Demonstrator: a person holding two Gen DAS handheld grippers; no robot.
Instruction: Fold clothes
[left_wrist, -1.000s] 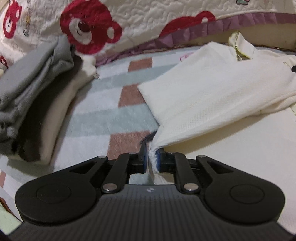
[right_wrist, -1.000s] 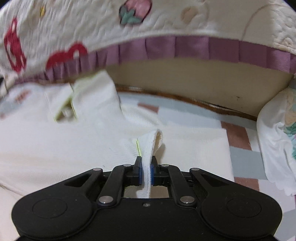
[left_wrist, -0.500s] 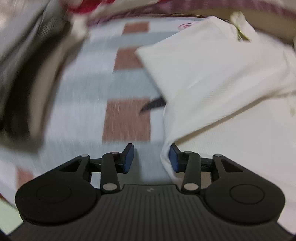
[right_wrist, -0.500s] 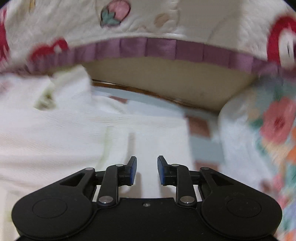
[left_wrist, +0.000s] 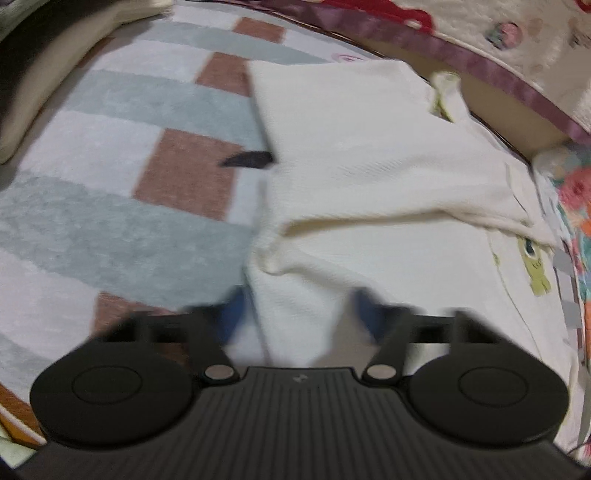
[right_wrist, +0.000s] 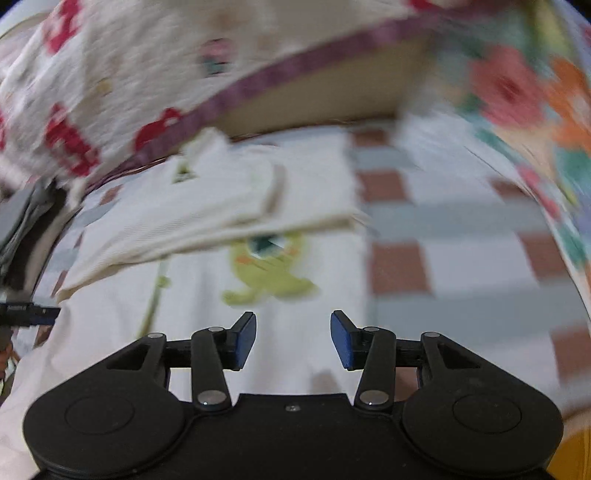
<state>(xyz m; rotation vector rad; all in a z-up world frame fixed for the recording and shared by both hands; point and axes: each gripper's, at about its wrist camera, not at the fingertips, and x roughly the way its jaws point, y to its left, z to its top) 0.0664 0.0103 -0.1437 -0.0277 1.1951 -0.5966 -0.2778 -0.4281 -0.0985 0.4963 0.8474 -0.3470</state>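
Note:
A cream shirt (left_wrist: 369, 155) lies on the checked rug, its upper part folded down over the lower part. A green cartoon print (right_wrist: 269, 273) shows just below the folded edge. My left gripper (left_wrist: 299, 314) is open and empty, low over the shirt's left edge, its fingers blurred. My right gripper (right_wrist: 293, 339) is open and empty, above the shirt's lower part just under the print. The left gripper's tip (right_wrist: 33, 314) shows at the left edge of the right wrist view.
A stack of folded grey and cream clothes (left_wrist: 44, 55) sits at the far left. A bear-print quilt with a purple frill (left_wrist: 480, 62) runs along the back. Floral fabric (right_wrist: 517, 96) lies at the right. The rug (left_wrist: 110, 184) is pink, grey and white checked.
Both grippers let go of the shirt, opened wide and pulled back toward its lower part. The folded top part now lies flat on the shirt. Both views are blurred by motion.

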